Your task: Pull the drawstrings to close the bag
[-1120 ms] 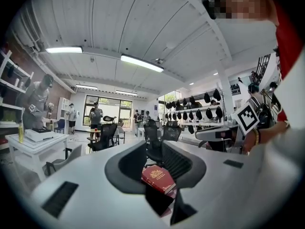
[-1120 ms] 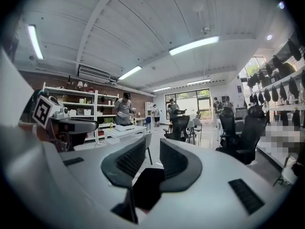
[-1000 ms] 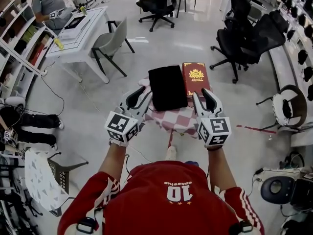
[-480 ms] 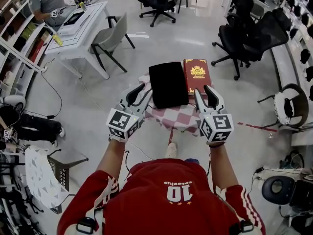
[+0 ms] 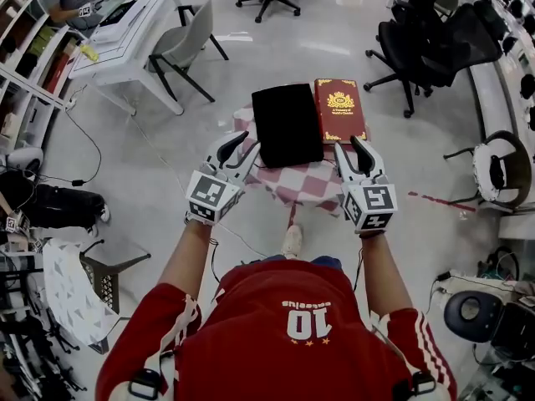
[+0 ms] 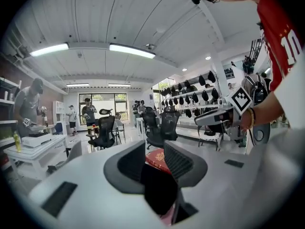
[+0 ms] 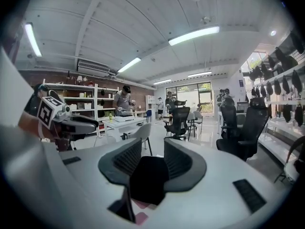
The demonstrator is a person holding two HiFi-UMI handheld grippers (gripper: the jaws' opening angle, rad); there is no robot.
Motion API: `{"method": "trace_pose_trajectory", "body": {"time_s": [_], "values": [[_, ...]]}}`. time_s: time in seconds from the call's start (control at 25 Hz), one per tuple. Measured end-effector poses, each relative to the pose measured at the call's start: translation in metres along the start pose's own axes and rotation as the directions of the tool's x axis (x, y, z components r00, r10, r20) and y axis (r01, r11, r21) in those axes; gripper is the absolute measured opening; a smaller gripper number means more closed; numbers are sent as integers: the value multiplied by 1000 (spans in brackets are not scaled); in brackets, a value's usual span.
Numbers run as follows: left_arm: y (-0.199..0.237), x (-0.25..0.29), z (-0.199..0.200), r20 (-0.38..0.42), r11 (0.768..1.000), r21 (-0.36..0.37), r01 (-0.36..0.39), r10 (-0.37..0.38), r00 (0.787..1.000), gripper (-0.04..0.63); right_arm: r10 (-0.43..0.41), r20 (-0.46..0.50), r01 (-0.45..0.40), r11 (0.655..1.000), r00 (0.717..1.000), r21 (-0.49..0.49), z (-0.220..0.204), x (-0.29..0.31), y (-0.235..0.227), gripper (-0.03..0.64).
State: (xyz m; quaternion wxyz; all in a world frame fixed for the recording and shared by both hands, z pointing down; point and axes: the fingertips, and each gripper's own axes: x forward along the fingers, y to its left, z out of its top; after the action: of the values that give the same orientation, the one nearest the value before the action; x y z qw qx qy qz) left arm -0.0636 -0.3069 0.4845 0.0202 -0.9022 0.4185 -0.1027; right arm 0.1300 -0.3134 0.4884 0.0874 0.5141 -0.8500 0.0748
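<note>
While we hold the left hand-held gripper point(image 5: 239, 147) beside the near left corner of the black bag point(image 5: 287, 124), its jaws stand apart with nothing pressed between them. We judge it sits there to come at a drawstring from that side. The bag lies flat in the middle of the small desk point(image 5: 305, 192), on a red-and-white checked cloth, so both sides are open to us. It is a plain, dark, limp rectangle, smooth and not gathered anywhere, so closing it looks not yet begun. We cannot make out any drawstrings or tell which end is the mouth. Touching its right edge lies a red book point(image 5: 340, 109) with gold print, which narrows the room on that side. Further right, the right hand-held gripper point(image 5: 349, 149) points at the bag's near right corner, close by the book. Its jaws are spread wide and empty, with only the dark cloth beyond them, mirroring the left for a two-sided pull.
</note>
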Motion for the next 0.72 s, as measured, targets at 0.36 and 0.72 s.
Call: {"method": "trace_pose_trajectory", "body": {"time_s": [0.36,0.72], "values": [[6,24,-51,-41,994,-104,-28,23,999,115,-8,-122,12,1000,992,29,-79,25,-21,138],[-6,46,-88,-74,987,-160,-10,-2,997,115,-38,-257,51,998,966,43,-191,44,-45,138]]}}
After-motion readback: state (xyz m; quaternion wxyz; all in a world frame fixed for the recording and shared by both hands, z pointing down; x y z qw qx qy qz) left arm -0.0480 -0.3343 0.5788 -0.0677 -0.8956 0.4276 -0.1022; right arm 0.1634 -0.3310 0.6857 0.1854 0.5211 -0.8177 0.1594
